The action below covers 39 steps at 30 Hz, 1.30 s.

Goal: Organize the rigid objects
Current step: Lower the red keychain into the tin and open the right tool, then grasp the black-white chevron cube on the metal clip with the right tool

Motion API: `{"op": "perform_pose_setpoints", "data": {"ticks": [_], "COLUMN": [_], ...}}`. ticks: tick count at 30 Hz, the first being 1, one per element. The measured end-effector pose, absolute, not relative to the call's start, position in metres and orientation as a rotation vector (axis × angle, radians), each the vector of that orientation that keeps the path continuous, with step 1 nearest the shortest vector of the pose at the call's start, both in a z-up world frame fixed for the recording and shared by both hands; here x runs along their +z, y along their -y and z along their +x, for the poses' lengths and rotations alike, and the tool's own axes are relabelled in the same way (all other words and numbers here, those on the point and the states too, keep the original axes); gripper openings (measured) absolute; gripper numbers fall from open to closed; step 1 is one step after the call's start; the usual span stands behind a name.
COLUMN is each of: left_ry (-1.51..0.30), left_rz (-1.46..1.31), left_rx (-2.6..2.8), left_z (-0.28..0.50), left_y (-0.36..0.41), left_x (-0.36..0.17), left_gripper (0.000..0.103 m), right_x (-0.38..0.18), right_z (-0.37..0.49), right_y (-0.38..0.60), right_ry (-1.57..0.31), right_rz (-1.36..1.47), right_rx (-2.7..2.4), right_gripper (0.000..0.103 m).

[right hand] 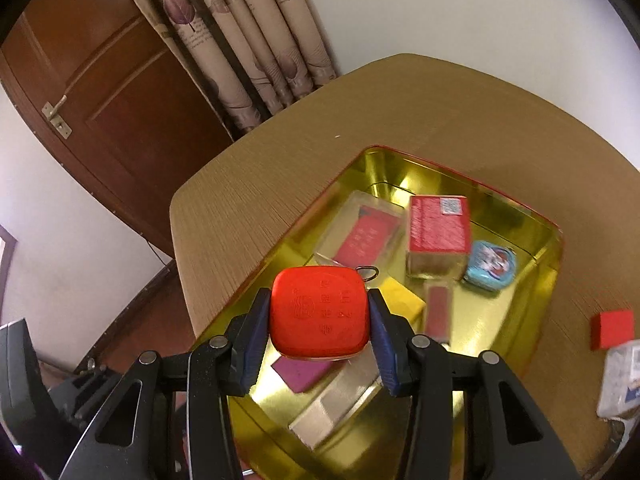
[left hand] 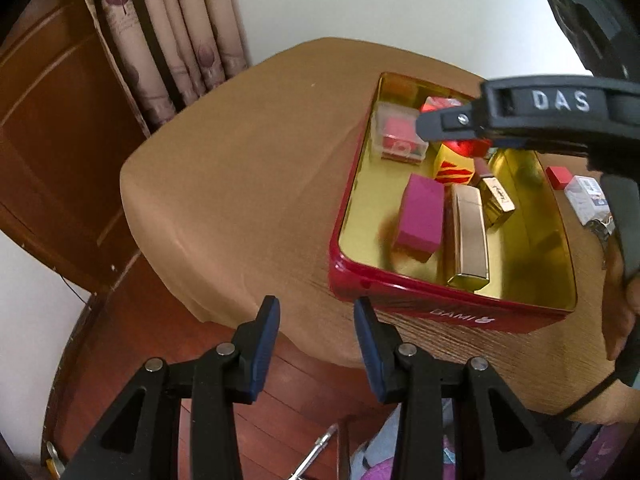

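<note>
Both right tongs (right hand: 319, 322) pads clamp red case (right hand: 319, 314) over tin (right hand: 554, 280).

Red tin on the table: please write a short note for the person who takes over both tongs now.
Right tongs: shut on the red rounded case, held above the red tin.
Left tongs: open, nothing between them, at the near table edge beside the tin.
Done: the magenta box, gold bar box, clear case, red carton and blue pouch lie in the tin.
Left: set the red case in; a small red box and a white packet are on the table outside.
</note>
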<state>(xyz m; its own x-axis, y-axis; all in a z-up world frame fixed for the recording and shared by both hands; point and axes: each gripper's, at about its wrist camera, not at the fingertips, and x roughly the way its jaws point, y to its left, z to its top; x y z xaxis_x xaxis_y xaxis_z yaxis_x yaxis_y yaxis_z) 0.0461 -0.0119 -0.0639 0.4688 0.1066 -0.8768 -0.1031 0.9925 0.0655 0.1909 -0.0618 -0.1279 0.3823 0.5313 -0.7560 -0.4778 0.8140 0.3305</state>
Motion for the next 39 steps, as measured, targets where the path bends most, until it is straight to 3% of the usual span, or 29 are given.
{"op": "perform_pose_setpoints", "data": {"ticks": [12,16,18,20,21,30,39], "left_ry": [-1.094,-1.097,-1.106,-1.113,-1.113,-1.124,-1.13], "left_rz": [-0.001,0.007,0.008,0.01,0.013,0.012,0.042], "left_rx": [0.139,0.141,0.139,0.132,0.131,0.103,0.115], "left_z": [0.051,0.051,0.05,0.049,0.048,0.043,0.043], "left_y": [0.006,0.008,0.009,0.01,0.011,0.018,0.023], "left_x": [-0.068,-0.068,-0.069,-0.069,-0.069,-0.068,-0.07], "left_gripper": [0.039,0.039,0.039,0.039,0.039,0.039,0.039], "right_x": [-0.115,-0.099,-0.088,-0.079,-0.079,-0.141,-0.168], "right_z": [0.198,0.183,0.169,0.145,0.133,0.047,0.07], "right_y": [0.044,0.064,0.08,0.111,0.129,0.322,0.327], "right_ry": [-0.95,-0.898,-0.855,-0.802,-0.785,-0.899,-0.937], "right_rz": [0.04,0.128,0.148,0.165,0.174,0.214,0.426], "right_rx": [0.629,0.64,0.623,0.555,0.506,-0.002,0.06], "right_gripper": [0.045,0.051,0.057,0.073,0.076,0.076,0.075]}}
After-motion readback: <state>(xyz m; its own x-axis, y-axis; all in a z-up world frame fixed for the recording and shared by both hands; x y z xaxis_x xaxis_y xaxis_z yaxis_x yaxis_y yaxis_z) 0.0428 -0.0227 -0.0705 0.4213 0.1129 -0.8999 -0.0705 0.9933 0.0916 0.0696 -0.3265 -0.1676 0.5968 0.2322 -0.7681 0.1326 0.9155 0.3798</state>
